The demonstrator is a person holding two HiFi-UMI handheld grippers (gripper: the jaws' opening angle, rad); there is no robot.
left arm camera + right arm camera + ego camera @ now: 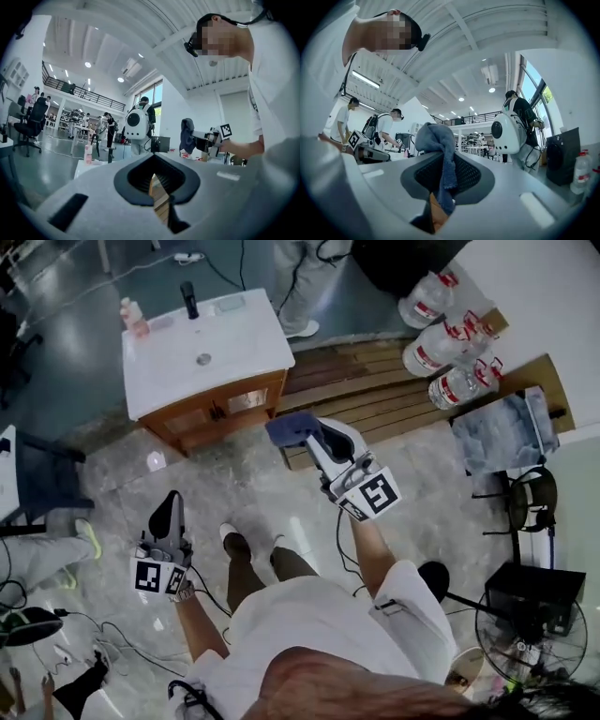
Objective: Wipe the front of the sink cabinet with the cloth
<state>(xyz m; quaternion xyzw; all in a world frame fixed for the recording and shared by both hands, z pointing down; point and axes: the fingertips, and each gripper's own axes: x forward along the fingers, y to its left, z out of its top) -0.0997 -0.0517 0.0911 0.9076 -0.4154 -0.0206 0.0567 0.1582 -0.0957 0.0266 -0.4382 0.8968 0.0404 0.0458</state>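
Reached right gripper [311,439] forward, arm stretched out, jaws clamped on blue cloth [289,427] near sink cabinet [225,407] front corner. Left gripper [170,502] hung low, pinched together, empty.

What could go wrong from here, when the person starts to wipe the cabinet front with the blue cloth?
1. The right gripper pinches only a narrow fold of the cloth; rubbing on the cabinet front might pull it out.
2. The pink bottle stands near a corner of the white top; a hard push could tip it.
3. Cables lie on the floor near the person's shoes, so stepping forward may catch one.
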